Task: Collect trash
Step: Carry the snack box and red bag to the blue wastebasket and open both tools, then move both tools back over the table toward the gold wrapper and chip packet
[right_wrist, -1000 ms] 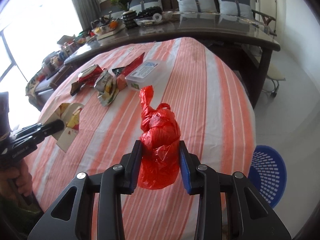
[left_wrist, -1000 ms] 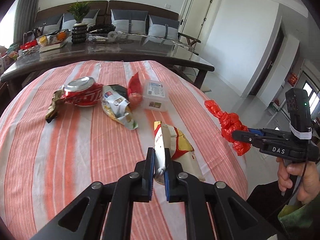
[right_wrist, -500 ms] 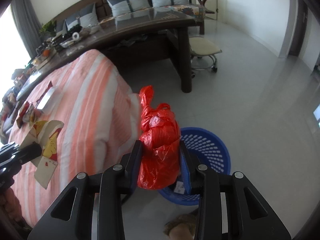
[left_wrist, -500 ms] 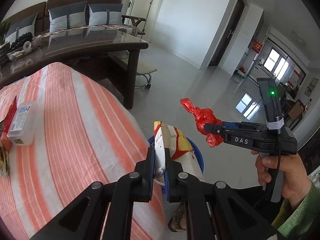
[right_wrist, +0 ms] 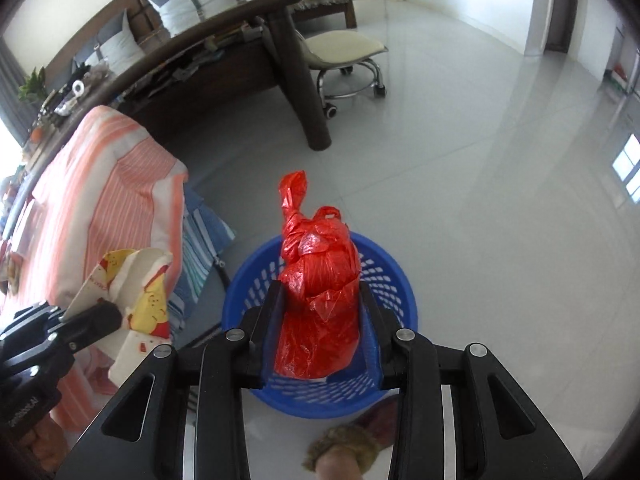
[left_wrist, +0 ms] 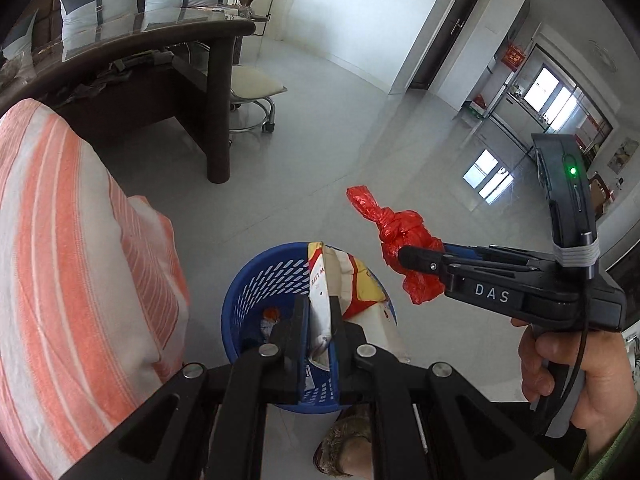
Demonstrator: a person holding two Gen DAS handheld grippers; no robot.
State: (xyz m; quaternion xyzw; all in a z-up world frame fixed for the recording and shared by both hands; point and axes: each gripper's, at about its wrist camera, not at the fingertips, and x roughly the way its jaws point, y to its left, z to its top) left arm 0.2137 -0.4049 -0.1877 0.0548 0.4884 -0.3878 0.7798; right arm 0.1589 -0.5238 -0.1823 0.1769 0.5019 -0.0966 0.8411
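glossy tiled floor (right_wrist: pixel 460 160) | perforated blue basket (right_wrist: pixel 384 276) | left gripper (left_wrist: pixel 319 320) pinches crinkled wrapper (left_wrist: pixel 352 280) | right gripper (right_wrist: pixel 322 304) clamps knotted red bag (right_wrist: pixel 316 280)

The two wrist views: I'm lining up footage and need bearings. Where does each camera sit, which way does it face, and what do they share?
Left wrist view: sits on the left tool, faces down at the blue basket; its fingers pinch a snack wrapper, and the right tool and hand show.
Right wrist view: sits on the right tool, faces down over the basket; it grips a red plastic bag, with the left tool at lower left.
Shared: basket, striped tablecloth, bag, wrapper, stool.
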